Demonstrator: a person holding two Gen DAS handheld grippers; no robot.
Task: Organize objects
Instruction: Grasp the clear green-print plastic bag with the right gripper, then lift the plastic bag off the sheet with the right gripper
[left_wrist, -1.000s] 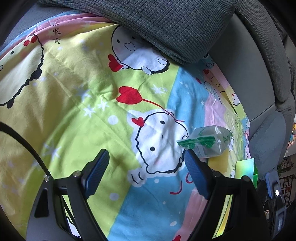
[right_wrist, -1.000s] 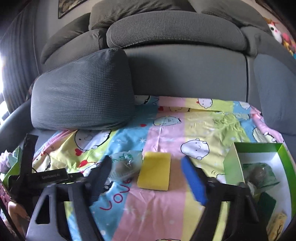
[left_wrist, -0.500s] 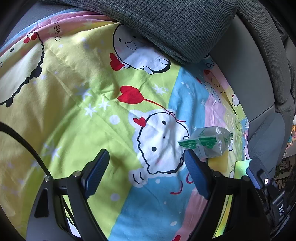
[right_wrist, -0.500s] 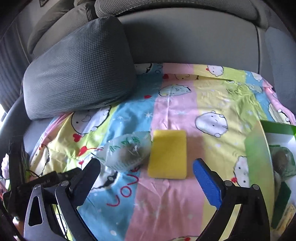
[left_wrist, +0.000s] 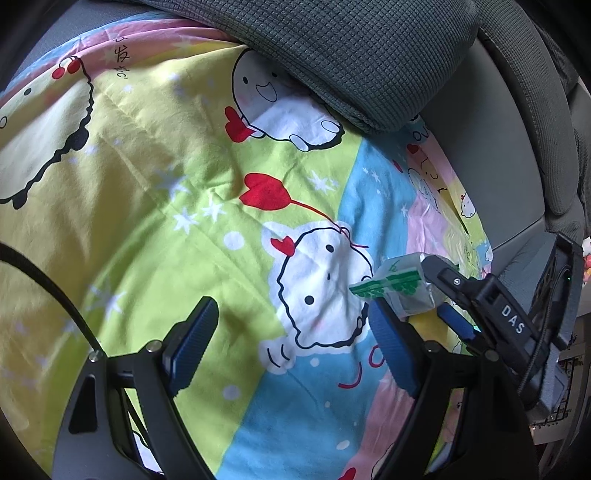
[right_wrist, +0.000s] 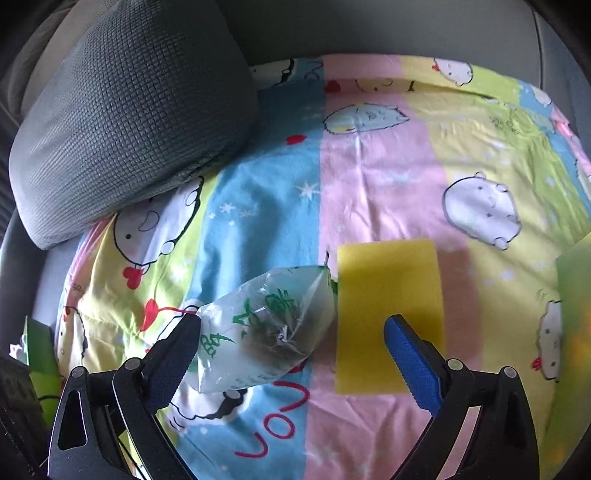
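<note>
Your right tongs (right_wrist: 291, 354) jaws just swung wide around the crinkly plastic pouch (right_wrist: 266, 328), not pinching it, flat yellow sponge (right_wrist: 388, 314) by the blue pad only shows in the right wrist view, your left tongs (left_wrist: 291, 341) gape empty over the cartoon bedsheet (left_wrist: 155, 192)

Both wrist cameras look steeply down, close over the cartoon sheet (left_wrist: 229, 229). Both views share the clear packet (right_wrist: 266, 332), the grey cushion (right_wrist: 129, 122) and the sheet.

Soft daylight, fisheye-warped dark edges

grey sofa (right_wrist: 369, 26), grey cushion (right_wrist: 122, 122), cartoon-print sheet (right_wrist: 388, 177)
</note>
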